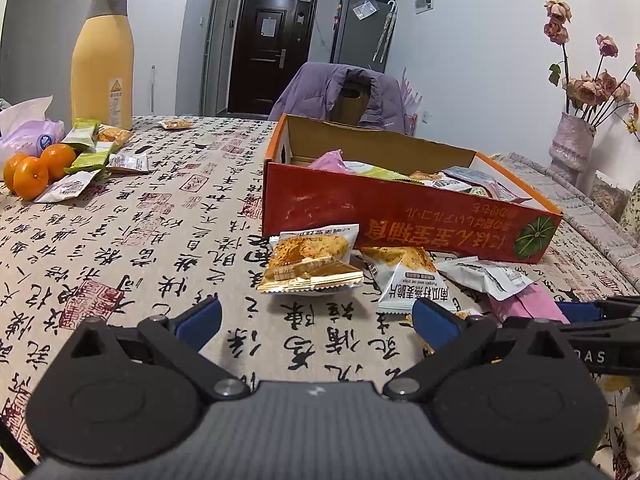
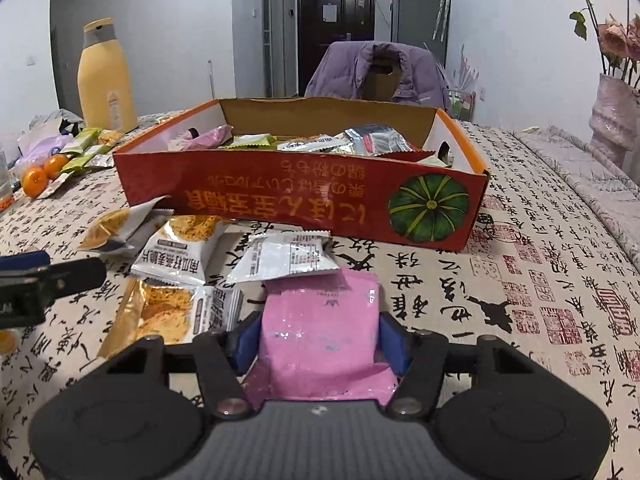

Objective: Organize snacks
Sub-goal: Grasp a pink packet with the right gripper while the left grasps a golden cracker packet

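Our right hand-held gripper (image 2: 318,340) has its blue pads (image 2: 245,342) against both sides of the pink packet (image 2: 320,320), so we judge it gripped, low over the worktop (image 2: 520,280) just in front of the red box (image 2: 280,204). Our left hand-held gripper (image 1: 316,320) stands open and empty over bare cloth, short of the orange packets (image 1: 310,258).

To do this step well, we should lift the pink packet straight up before moving forward, since a white packet (image 2: 286,258) overlaps its far edge and could drag along. We need to clear the box's near wall, then let go over a free spot among the snacks already inside. The wrapper looks slick and soft, so we should hold firmly and move steadily. More packets lie beside the oranges (image 1: 32,174) near the yellow bottle (image 1: 102,60), so much sorting is left.
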The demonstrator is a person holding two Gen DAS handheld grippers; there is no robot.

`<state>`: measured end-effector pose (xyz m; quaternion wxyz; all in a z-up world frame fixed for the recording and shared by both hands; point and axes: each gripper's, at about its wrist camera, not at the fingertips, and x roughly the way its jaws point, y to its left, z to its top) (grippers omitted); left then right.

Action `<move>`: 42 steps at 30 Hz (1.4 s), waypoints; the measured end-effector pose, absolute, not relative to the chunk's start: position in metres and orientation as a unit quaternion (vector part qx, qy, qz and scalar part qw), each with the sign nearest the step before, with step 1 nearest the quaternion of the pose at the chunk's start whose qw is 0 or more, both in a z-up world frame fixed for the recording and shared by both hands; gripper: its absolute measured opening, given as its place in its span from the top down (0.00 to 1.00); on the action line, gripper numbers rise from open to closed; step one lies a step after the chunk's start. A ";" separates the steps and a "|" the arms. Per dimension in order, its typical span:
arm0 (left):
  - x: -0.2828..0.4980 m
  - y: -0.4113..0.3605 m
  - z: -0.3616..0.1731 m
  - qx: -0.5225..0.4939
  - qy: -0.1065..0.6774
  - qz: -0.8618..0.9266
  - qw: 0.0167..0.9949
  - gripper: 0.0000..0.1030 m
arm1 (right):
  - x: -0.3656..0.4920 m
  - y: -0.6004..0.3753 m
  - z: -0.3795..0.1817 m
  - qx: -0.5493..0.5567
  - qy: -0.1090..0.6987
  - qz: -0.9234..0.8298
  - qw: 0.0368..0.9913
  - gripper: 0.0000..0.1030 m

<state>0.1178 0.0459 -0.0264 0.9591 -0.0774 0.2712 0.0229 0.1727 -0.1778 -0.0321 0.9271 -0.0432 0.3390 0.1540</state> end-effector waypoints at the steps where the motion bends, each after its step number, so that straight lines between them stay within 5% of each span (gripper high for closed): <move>1: 0.118 0.046 -0.027 -0.077 0.272 0.024 0.959 0.00 | 0.170 -0.180 -0.032 -0.040 0.337 0.151 0.929 0.41; 14: 0.123 0.026 -0.018 -0.067 0.292 0.017 0.954 0.00 | 0.135 -0.218 -0.016 -0.016 0.266 0.099 0.959 0.41; 35: 0.154 -0.056 -0.036 -0.018 0.359 0.039 0.932 0.00 | 0.126 -0.251 -0.027 0.015 0.261 0.087 0.961 0.41; 42: 0.150 -0.060 -0.036 -0.009 0.348 0.041 0.936 0.21 | 0.126 -0.251 -0.031 0.020 0.266 0.094 0.959 0.41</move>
